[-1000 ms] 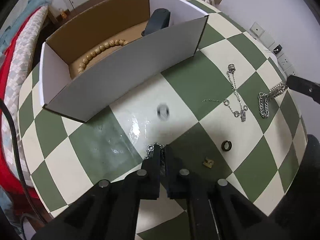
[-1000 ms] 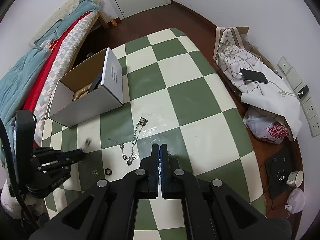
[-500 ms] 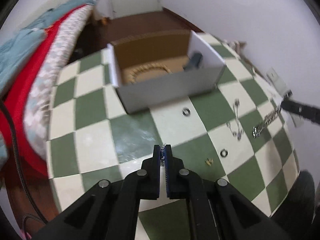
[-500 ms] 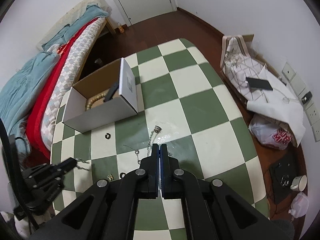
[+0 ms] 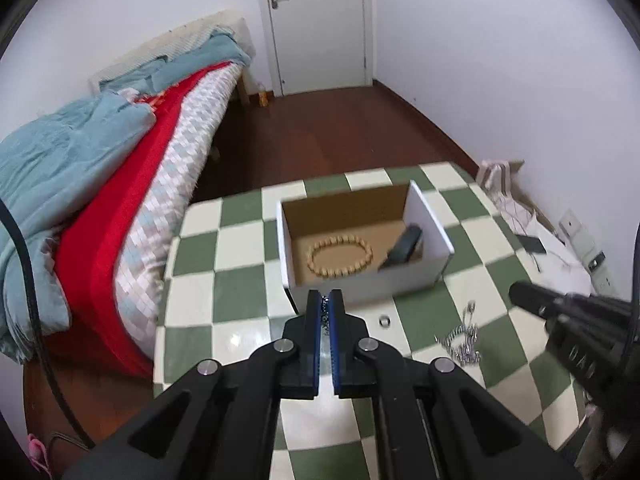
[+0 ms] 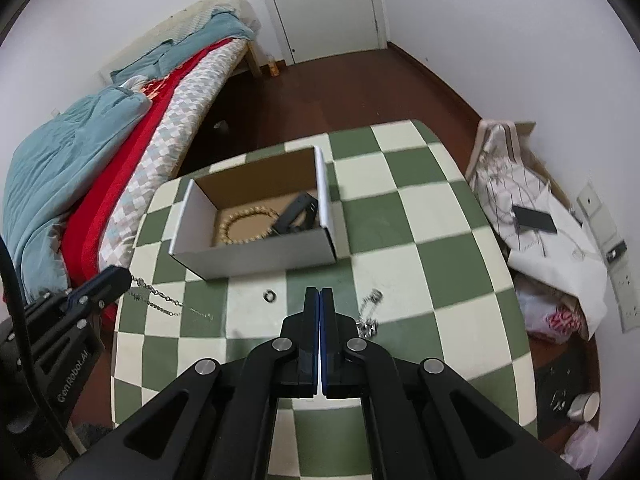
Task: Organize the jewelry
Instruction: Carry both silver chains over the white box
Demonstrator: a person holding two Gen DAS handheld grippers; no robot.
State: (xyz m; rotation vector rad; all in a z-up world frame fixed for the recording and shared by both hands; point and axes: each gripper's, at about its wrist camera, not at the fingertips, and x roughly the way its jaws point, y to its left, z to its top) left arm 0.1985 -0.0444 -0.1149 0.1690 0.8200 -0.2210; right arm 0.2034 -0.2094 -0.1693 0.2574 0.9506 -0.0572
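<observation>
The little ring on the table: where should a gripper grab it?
Come straight down and pinch across the little ring, one finger outside each side of its rim. It lies flat on the table, nothing touching it, so coming from the side would probably just push it.

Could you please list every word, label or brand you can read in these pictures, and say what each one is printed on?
"GenRobot.AI": on the body of the left gripper, seen from the right wrist view.
Blurred lettering on the body of the right gripper: unreadable.
Red print on a plastic bag on the floor: too crumpled to read.
No other text is legible.
</observation>
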